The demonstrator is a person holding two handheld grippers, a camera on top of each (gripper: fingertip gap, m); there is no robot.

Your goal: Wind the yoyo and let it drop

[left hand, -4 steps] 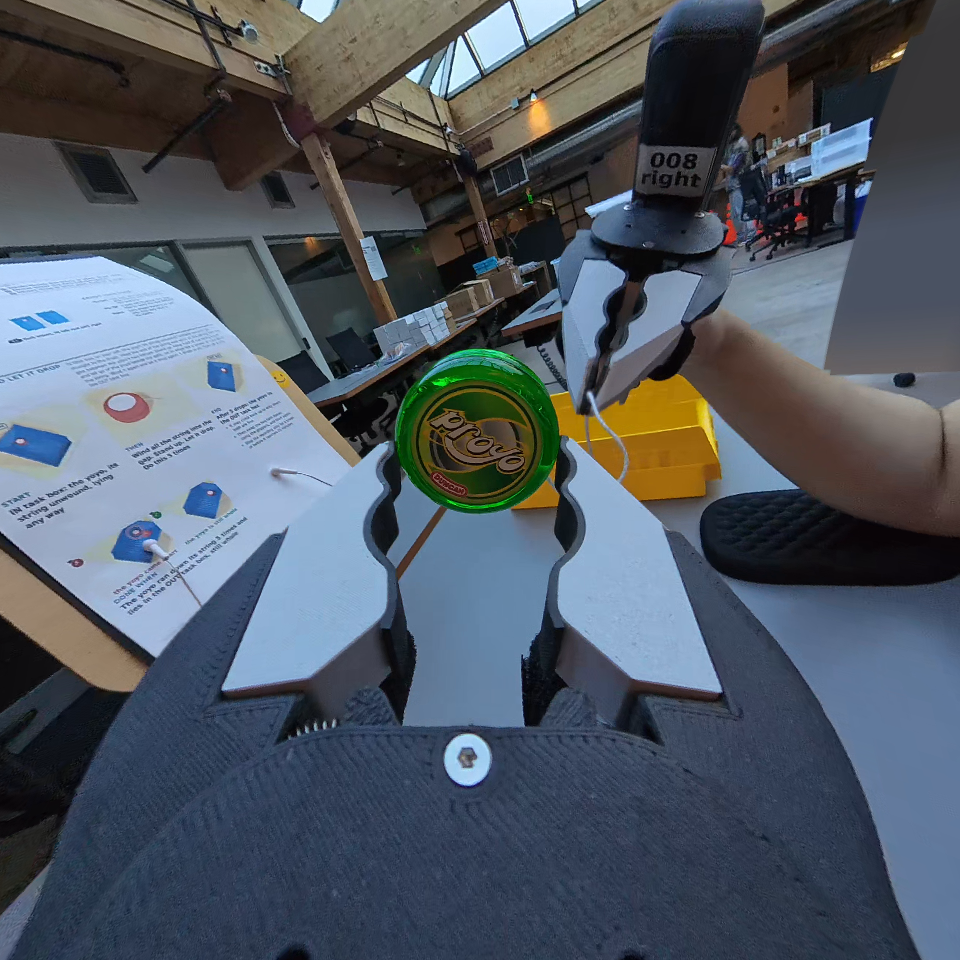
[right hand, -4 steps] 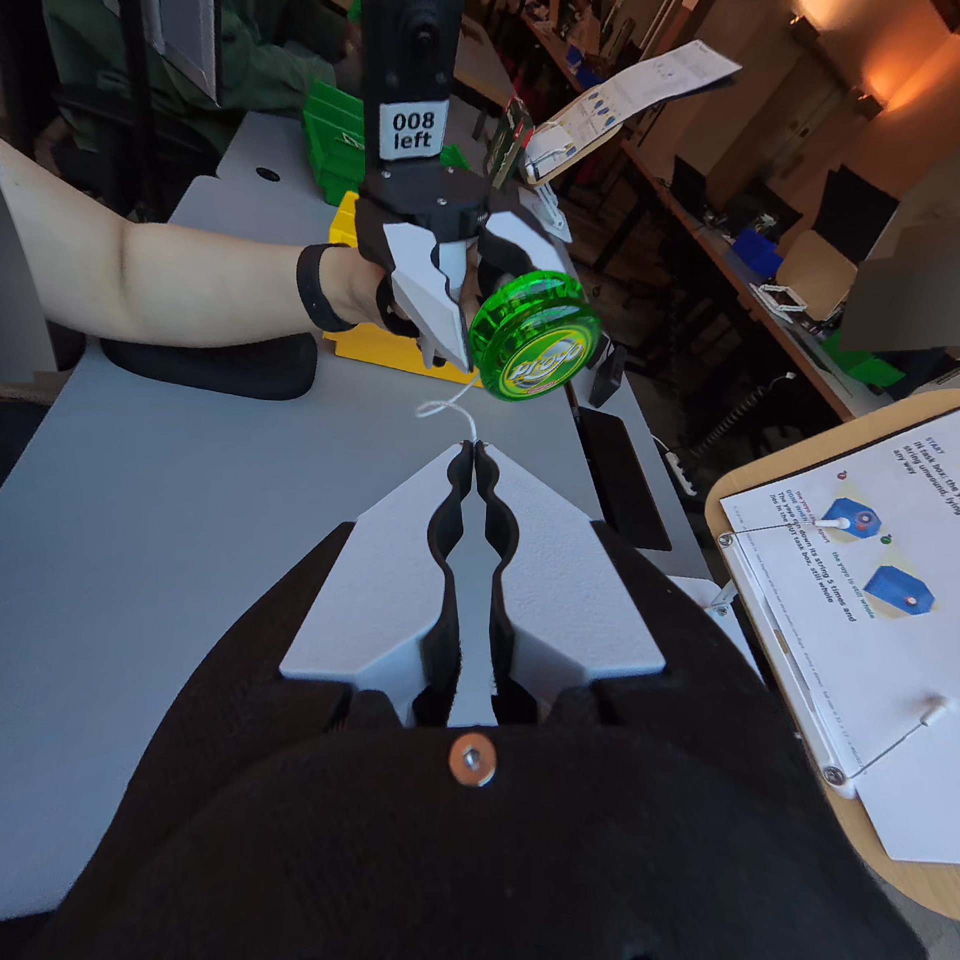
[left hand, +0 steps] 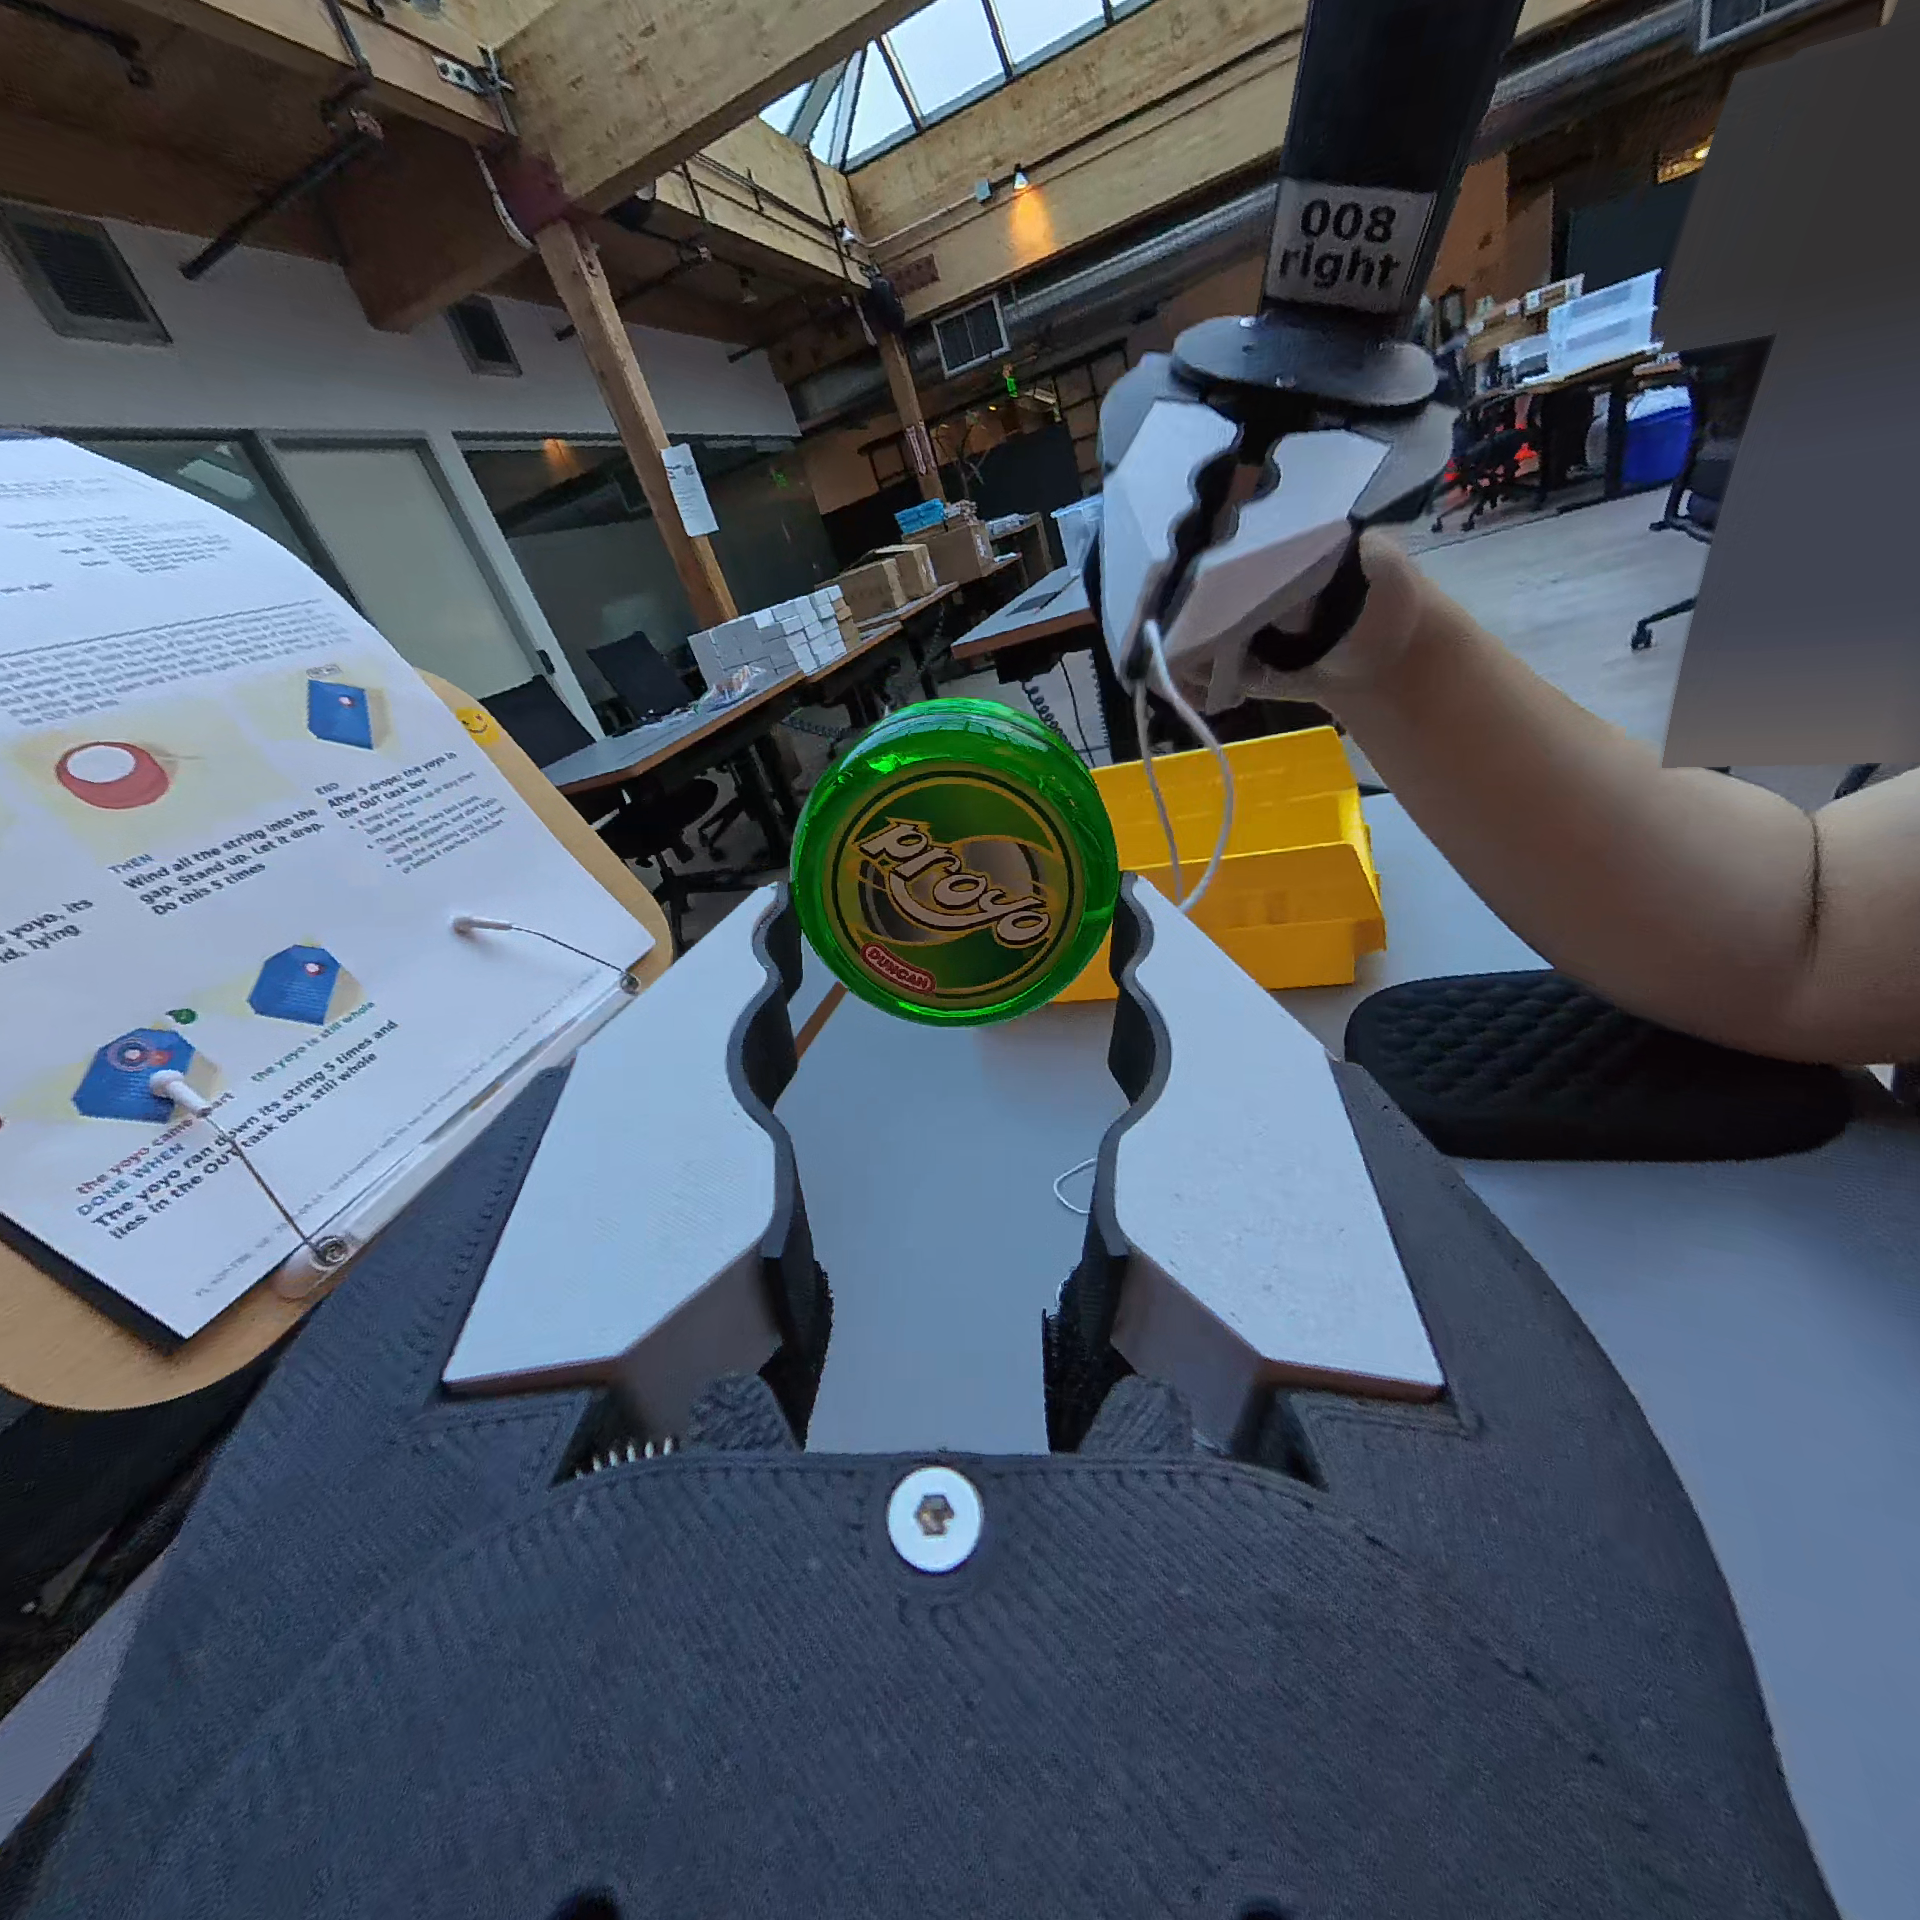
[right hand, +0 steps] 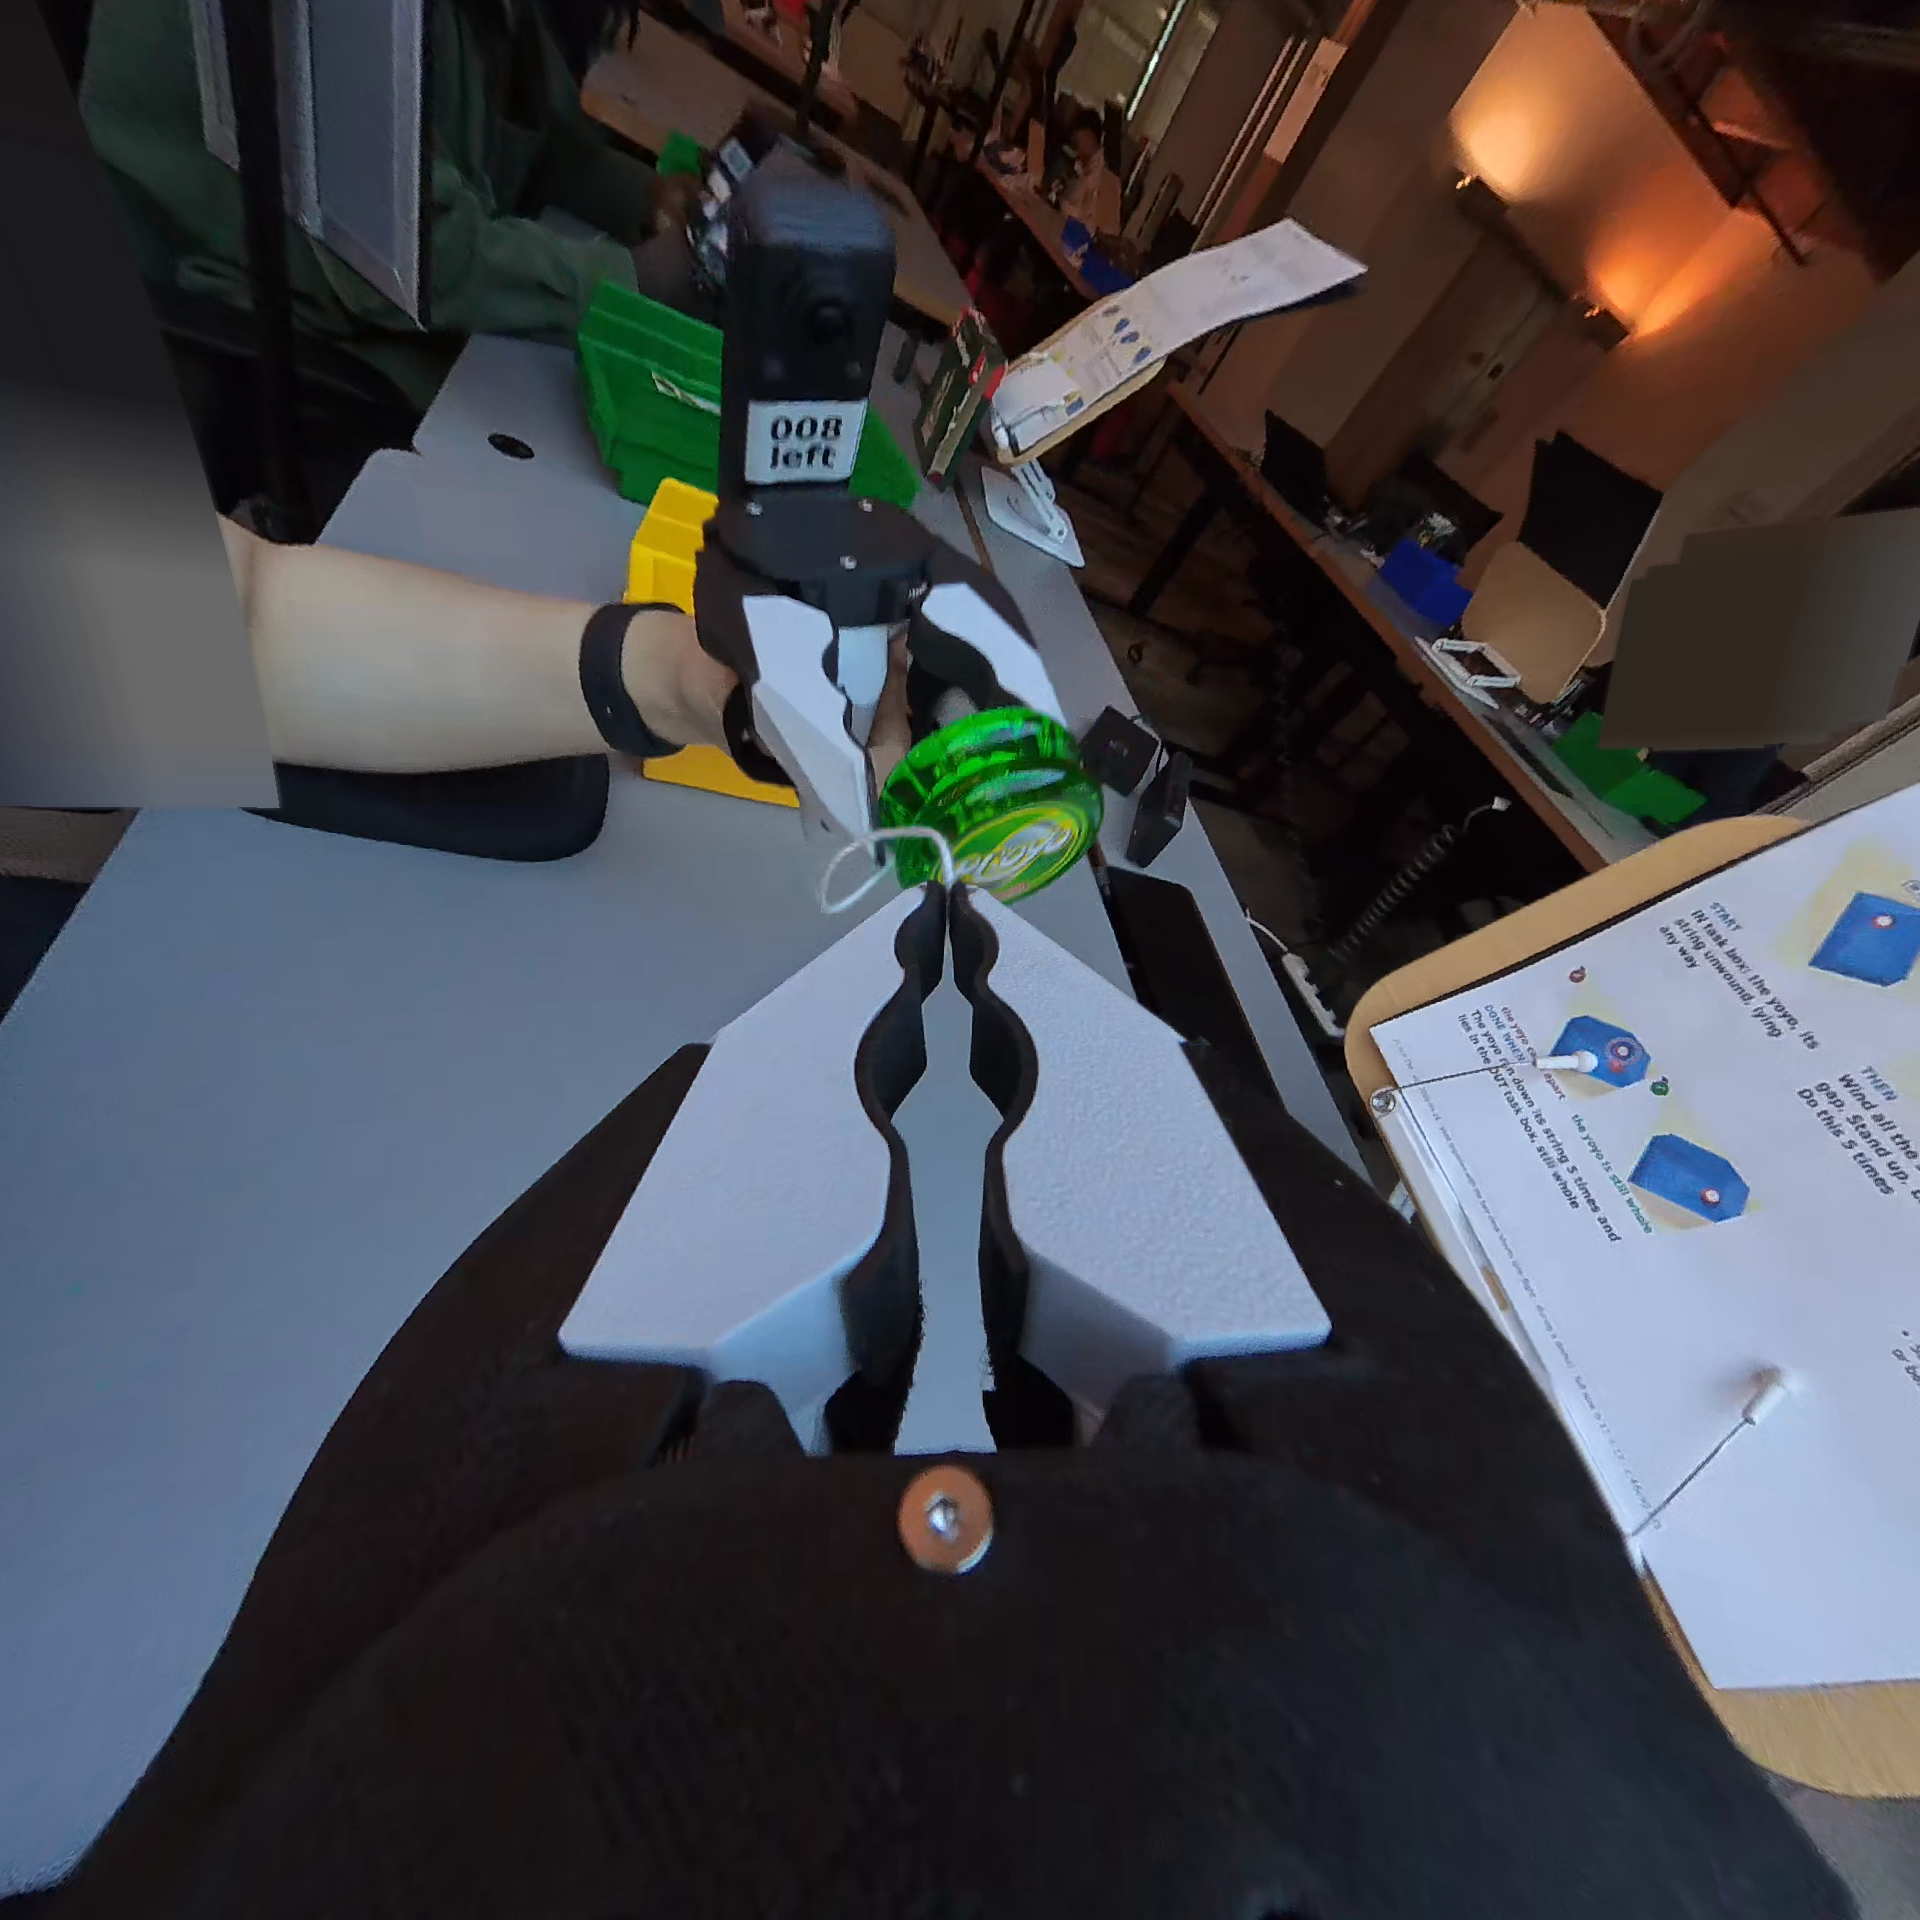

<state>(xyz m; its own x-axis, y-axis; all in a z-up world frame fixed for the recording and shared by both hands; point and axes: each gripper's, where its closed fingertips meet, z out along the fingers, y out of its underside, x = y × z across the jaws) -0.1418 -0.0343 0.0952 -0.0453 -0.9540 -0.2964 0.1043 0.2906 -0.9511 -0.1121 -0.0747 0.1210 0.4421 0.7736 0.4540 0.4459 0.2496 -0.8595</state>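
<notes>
My left gripper (left hand: pixel 951 914) is shut on a clear green yoyo (left hand: pixel 954 862) with a gold face and holds it by its rim above the grey table (left hand: pixel 935 1195). The yoyo also shows in the right wrist view (right hand: pixel 987 800), held by the left gripper (right hand: pixel 883 800). My right gripper (right hand: pixel 948 904) is shut on the white string (right hand: pixel 852 873) just in front of the yoyo. In the left wrist view the right gripper (left hand: pixel 1148 665) is up and to the right of the yoyo, with the string (left hand: pixel 1195 790) looping down from its tips.
A yellow bin (left hand: pixel 1247 862) sits on the table behind the yoyo. A black wrist pad (left hand: pixel 1590 1070) lies under the right forearm. An instruction sheet on a wooden board (left hand: pixel 260 935) stands at the left. Green bins (right hand: pixel 644 405) sit at the far end. Tip to tip, the grippers are about 7 cm apart.
The right gripper has moved up and to the right in the left wrist view, and closer to the yoyo in its own view. The string loop hangs longer.
</notes>
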